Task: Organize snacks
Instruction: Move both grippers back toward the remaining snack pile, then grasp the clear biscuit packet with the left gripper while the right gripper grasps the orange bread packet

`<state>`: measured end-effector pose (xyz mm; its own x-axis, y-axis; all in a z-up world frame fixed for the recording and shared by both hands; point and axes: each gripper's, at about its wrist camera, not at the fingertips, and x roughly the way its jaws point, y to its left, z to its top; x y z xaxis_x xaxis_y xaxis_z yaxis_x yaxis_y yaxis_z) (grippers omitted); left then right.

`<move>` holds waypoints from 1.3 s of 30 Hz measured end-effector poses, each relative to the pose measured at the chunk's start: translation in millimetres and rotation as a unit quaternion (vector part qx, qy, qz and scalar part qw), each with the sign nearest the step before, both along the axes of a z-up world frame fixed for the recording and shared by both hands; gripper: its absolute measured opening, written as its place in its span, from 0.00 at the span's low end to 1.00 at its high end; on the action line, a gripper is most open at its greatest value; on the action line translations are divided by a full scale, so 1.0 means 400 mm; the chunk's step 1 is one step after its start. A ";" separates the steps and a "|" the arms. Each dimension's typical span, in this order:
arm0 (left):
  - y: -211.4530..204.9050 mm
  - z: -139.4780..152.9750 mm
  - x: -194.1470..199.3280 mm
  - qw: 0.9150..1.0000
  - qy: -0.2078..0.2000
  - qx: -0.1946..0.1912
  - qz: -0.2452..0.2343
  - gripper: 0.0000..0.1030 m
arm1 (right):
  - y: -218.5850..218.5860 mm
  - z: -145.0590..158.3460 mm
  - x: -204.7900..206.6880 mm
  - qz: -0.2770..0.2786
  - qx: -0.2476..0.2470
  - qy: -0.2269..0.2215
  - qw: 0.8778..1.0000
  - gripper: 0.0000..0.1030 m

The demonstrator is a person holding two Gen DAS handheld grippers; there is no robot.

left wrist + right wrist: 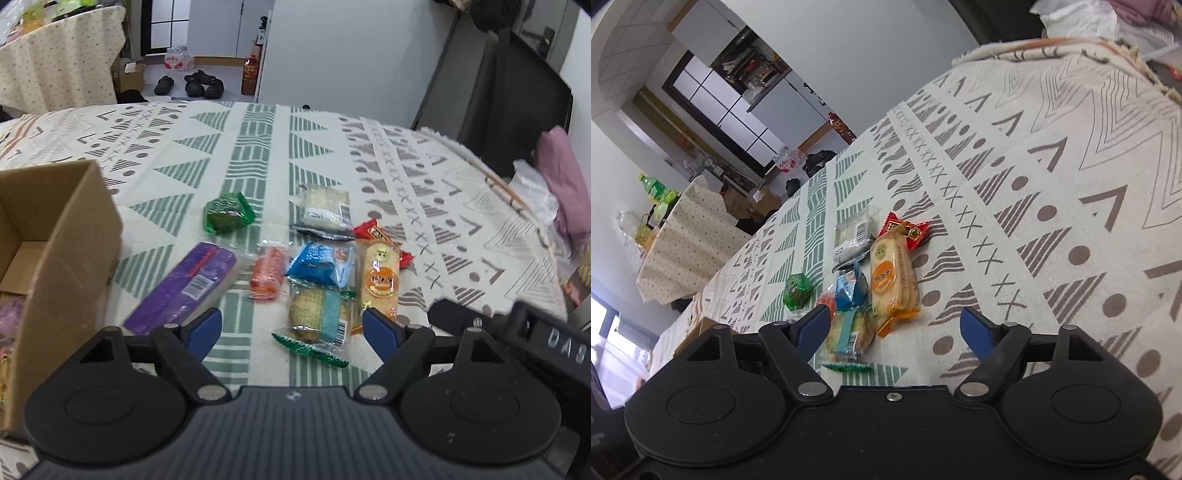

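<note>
1. Crinkly plastic snack packs (321, 258) lie clustered mid-table on a woven patterned cloth (258, 147).
2. Long purple pack (184, 284) lies beside a corrugated cardboard box (66, 236).
3. Left gripper (291, 332): jaws spread, nothing pinched.
4. Right gripper (894, 328): jaws spread, empty, over the flat biscuit pack (894, 277).

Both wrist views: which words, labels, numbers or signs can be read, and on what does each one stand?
"DAS": raised letters on the right gripper's black body, seen mirrored in the left wrist view.
Rice cracker pack: print along its edge, too small to read.
Purple pack: barcode label, digits too small.
Red packet, blue packet: print too blurred.
</note>
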<state>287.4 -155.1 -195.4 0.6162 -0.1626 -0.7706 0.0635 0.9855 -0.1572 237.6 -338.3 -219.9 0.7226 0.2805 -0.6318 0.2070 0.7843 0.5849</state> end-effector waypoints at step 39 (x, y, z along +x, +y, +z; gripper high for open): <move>0.081 -0.041 0.062 0.992 0.021 -0.003 0.123 0.45 | 0.088 -0.089 0.176 0.065 -0.049 0.027 0.996 0.38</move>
